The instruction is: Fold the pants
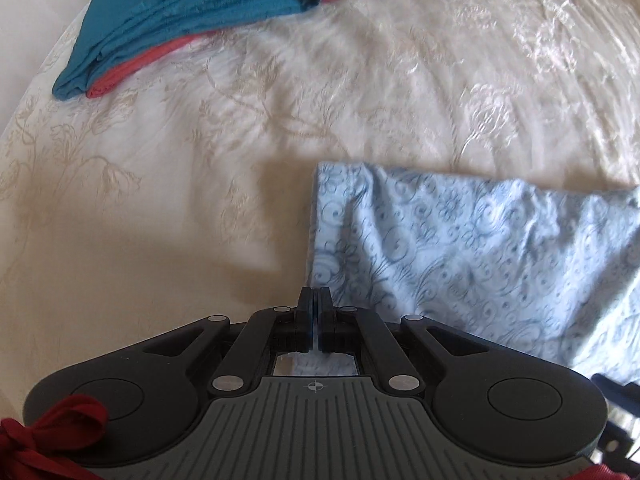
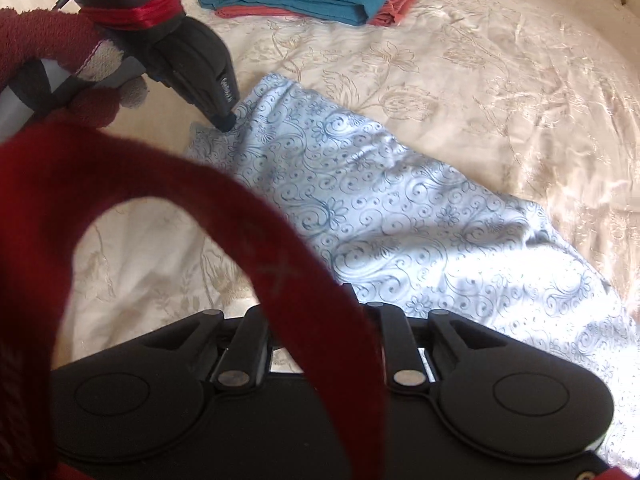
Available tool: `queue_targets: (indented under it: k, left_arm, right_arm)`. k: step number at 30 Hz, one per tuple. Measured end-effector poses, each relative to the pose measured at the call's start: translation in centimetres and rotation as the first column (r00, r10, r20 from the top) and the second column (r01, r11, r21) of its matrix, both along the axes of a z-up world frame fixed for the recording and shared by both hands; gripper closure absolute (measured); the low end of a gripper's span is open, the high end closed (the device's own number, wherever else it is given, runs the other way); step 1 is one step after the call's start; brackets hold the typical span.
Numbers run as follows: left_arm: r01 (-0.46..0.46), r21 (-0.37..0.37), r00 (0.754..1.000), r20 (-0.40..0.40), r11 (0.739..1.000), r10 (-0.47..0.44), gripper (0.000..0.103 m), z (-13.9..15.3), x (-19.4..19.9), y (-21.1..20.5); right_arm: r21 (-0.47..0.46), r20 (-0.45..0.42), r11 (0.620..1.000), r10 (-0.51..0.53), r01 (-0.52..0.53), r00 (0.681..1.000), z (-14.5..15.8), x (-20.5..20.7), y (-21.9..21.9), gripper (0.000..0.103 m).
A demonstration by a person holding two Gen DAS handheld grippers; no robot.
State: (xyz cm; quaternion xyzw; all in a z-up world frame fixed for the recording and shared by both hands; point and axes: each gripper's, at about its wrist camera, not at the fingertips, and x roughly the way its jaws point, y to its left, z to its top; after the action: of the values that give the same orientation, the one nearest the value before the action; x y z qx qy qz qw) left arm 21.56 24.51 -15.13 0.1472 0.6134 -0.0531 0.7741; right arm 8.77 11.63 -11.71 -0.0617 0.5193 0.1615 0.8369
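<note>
A pair of pale blue pants, printed with darker blue swirls and flowers, lies across a cream bedspread with a woven floral pattern. The pants look already doubled over – a long, fairly neat band with some wrinkles, running from upper left to lower right in the right wrist view.

The left hand-held gripper points steeply down at the near left corner of the pants. Its jaws are pressed together, and in the right wrist view its tip sits right on that corner of the cloth, so it appears to be pinching the edge; the exact bite is too small to confirm. Holding a corner this way would let the person lift and carry that end for the next fold. A gloved hand in dark red and grey grips its handle.

The right hand-held gripper hovers over the other end of the pants. A dark red strap loops across the lens and hides its fingertips, so how far the jaws stand apart cannot be told, nor whether they hold any cloth.

At the far side of the bed sits a folded pile – a teal garment on top of a coral one – probably finished pieces set well apart from the working area.
</note>
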Motion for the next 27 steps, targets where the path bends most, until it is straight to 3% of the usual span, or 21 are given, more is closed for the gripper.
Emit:
queue_targets:
  k: [3,8,12,16,20,24,27]
  left_arm:
    - [-0.012,0.062,1.0,-0.021,0.998,0.013,0.1,-1.3,-0.6,1.1]
    - [-0.05,0.057,0.998,-0.045,0.997,0.052,0.1,-1.3,-1.4,2.8]
    - [-0.093,0.027,0.996,-0.017,0.995,0.093,0.099,0.5,-2.4,3.5]
    - [-0.136,-0.035,0.988,0.065,0.99,0.138,0.1,4.3,-3.4,3.1]
    - [-0.154,-0.091,0.981,0.107,0.984,0.164,0.1,6.5,-2.9,0.3]
    - [-0.166,-0.114,0.977,0.114,0.979,0.179,0.1,6.2,-1.1,-3.6]
    - [-0.172,-0.122,0.977,0.104,0.977,0.185,0.1,5.7,-0.3,-5.6]
  right_arm:
    - [-0.026,0.002,0.999,0.019,-0.019,1.0,-0.4,-0.2,-0.1,0.075]
    - [-0.011,-0.017,0.999,-0.034,0.034,0.999,-1.2,-1.2,-1.6,0.075]
    - [-0.005,-0.122,0.999,-0.051,0.051,0.991,-3.5,-0.8,-1.9,0.074]
    - [0.03,-0.134,0.999,0.021,-0.017,0.991,-3.2,-1.5,-2.0,0.074]
    - [0.076,-0.086,0.997,0.022,-0.016,0.996,-1.1,-2.1,-4.1,0.074]
    - [0.128,-0.005,0.991,-0.025,0.026,1.0,2.1,-1.4,-7.7,0.074]
    - [0.113,0.054,0.993,-0.039,0.033,0.998,3.8,0.2,-10.2,0.074]
